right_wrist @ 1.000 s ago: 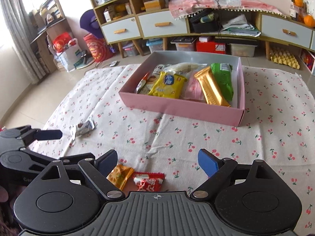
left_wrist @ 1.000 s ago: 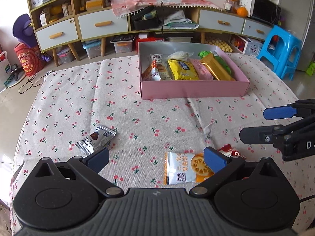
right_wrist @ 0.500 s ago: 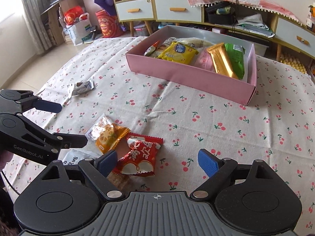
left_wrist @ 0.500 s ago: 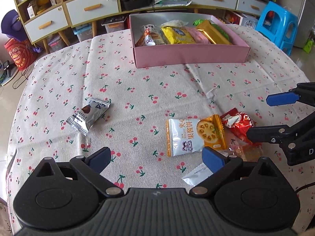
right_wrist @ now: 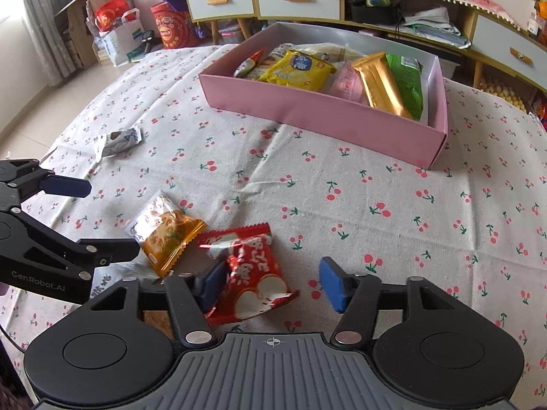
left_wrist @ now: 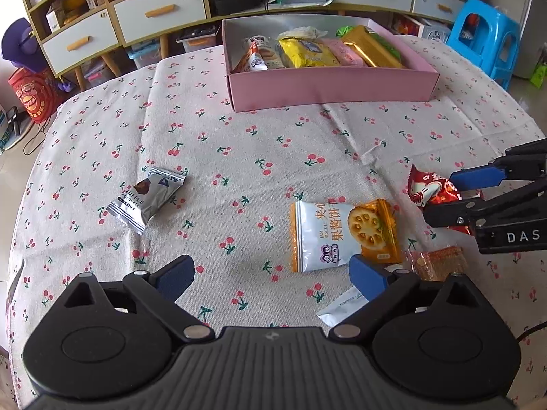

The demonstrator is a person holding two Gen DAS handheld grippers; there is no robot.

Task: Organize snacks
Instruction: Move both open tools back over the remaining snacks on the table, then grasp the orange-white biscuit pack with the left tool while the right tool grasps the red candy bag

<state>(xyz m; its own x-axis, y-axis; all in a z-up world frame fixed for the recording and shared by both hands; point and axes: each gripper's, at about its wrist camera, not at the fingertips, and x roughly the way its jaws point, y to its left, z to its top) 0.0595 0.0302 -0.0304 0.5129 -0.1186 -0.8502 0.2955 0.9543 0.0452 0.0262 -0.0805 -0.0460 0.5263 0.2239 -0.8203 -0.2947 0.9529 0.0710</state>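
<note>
A red snack packet [right_wrist: 253, 273] lies on the cherry-print cloth between the fingers of my right gripper [right_wrist: 273, 285]. Its jaws are closing: the left pad touches the packet, while the right pad [right_wrist: 333, 285] stands clear of it. My left gripper [left_wrist: 273, 276] is open low over the cloth, with a white-and-orange jam biscuit packet [left_wrist: 335, 235] just ahead of its right finger. A silver truffle chocolate packet [left_wrist: 147, 198] lies further left. The pink box [left_wrist: 331, 89] at the back holds several snacks.
A small orange cracker pack [left_wrist: 437, 263] and a white sachet [left_wrist: 342, 307] lie near the front. My right gripper [left_wrist: 441, 194] reaches in from the right. Beyond the table stand a drawer cabinet [left_wrist: 154, 13] and a blue stool [left_wrist: 485, 41].
Both grippers have sunk toward the cloth and tipped down. The right jaws have narrowed around the red packet. The left jaws stay wide.
</note>
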